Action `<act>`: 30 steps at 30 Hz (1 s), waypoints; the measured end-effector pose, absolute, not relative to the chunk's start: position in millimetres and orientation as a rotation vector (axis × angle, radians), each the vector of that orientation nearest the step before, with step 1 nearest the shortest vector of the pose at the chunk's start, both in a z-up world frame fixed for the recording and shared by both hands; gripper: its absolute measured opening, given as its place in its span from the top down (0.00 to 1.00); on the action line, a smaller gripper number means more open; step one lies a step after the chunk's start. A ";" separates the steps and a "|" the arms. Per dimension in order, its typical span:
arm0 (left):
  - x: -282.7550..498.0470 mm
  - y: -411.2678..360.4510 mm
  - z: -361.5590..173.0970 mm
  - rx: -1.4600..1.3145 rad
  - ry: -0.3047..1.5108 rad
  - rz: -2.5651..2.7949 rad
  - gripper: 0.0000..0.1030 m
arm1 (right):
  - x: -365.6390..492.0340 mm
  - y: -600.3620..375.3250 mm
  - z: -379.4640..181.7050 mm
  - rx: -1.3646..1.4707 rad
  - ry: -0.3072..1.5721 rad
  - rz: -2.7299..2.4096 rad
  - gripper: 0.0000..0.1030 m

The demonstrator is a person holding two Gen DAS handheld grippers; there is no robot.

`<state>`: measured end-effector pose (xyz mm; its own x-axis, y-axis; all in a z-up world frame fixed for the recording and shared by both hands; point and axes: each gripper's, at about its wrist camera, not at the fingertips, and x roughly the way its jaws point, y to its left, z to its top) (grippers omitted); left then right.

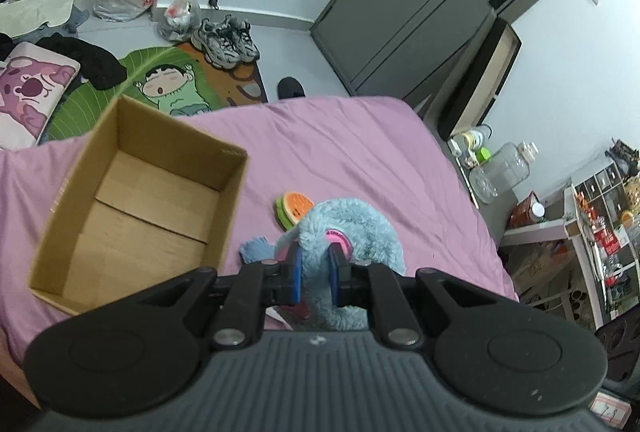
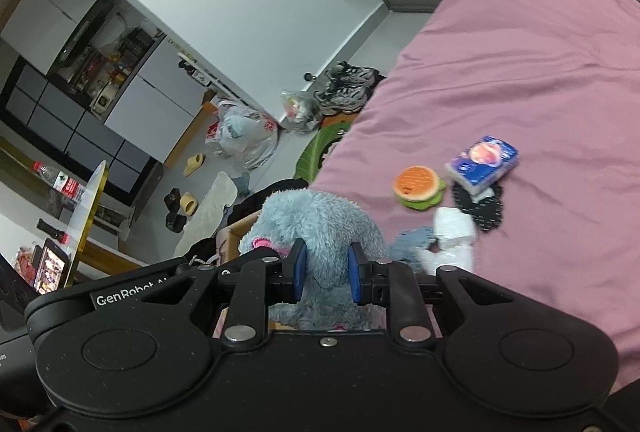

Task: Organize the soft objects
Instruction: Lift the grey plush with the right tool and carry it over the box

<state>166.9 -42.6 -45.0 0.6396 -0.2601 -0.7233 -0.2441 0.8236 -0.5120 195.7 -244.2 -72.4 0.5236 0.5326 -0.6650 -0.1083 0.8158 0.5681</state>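
A fluffy blue plush toy [image 1: 352,228] with pink patches is held over the pink bed. My left gripper [image 1: 316,272] is shut on it. My right gripper [image 2: 326,274] is also shut on the same plush toy [image 2: 320,224]. An open, empty cardboard box [image 1: 136,200] sits on the bed to the left of the plush. A soft burger toy [image 1: 294,210] lies on the sheet just behind the plush; it also shows in the right wrist view [image 2: 418,186].
In the right wrist view a blue tissue pack [image 2: 482,162], a white wad [image 2: 454,228] and a black flat piece [image 2: 480,206] lie on the pink sheet [image 2: 540,80]. Sneakers [image 1: 226,40], bags and a cartoon mat [image 1: 160,84] lie on the floor beyond the bed.
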 end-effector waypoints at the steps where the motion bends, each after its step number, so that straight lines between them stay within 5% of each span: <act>1: 165.9 -37.8 -43.7 -0.629 0.889 -0.009 0.88 | 195.3 -239.9 -71.4 0.496 0.949 0.406 0.79; 30: 174.6 82.0 -56.8 -0.715 0.886 0.087 0.88 | 218.4 -122.5 -79.6 0.430 1.019 0.496 0.79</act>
